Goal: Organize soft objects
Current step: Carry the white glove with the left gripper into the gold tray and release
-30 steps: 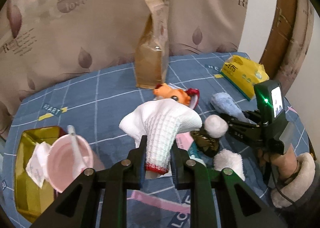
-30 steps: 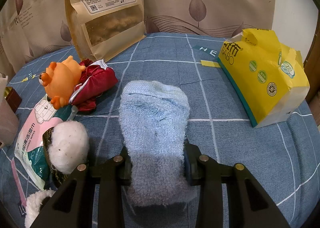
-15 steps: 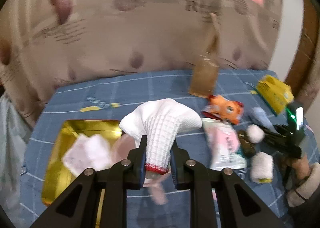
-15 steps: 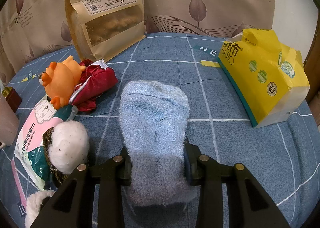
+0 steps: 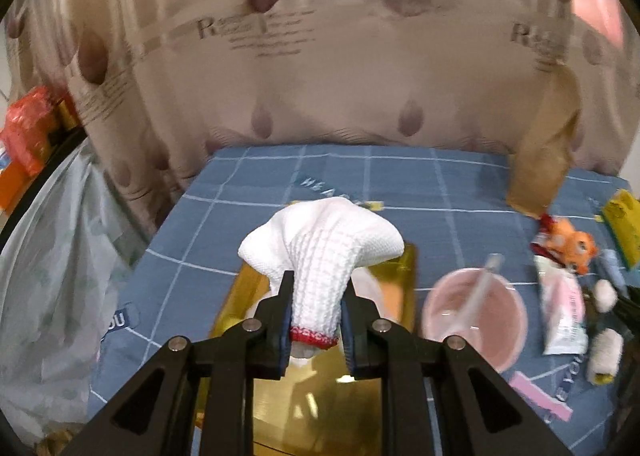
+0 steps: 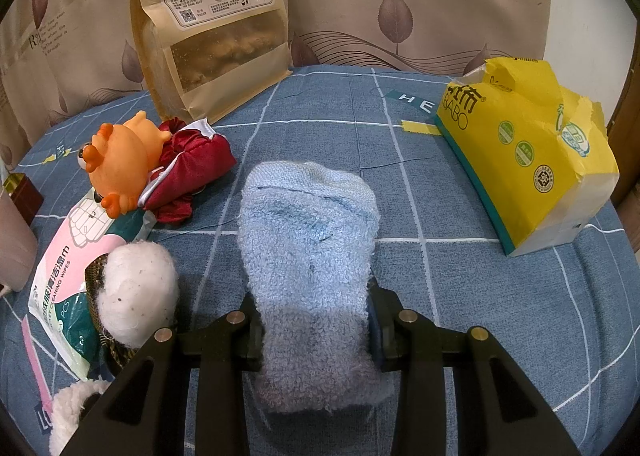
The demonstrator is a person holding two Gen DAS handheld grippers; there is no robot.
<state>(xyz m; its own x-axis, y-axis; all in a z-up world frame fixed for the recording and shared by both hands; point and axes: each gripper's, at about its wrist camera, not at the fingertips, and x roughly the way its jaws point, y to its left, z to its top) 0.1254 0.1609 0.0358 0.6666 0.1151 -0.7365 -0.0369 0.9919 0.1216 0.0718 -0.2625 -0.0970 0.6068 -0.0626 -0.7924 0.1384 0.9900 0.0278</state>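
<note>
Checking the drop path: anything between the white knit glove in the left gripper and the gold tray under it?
Nothing solid blocks it. The left gripper holds the white glove over the gold tray. Some pale, blurred contents already lie in the tray beneath the glove; what they are I cannot tell. The pink bowl sits beside the tray, off the path.

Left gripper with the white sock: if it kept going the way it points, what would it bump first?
Probably the gold tin under the white sock the left gripper holds; depth is unclear.
</note>
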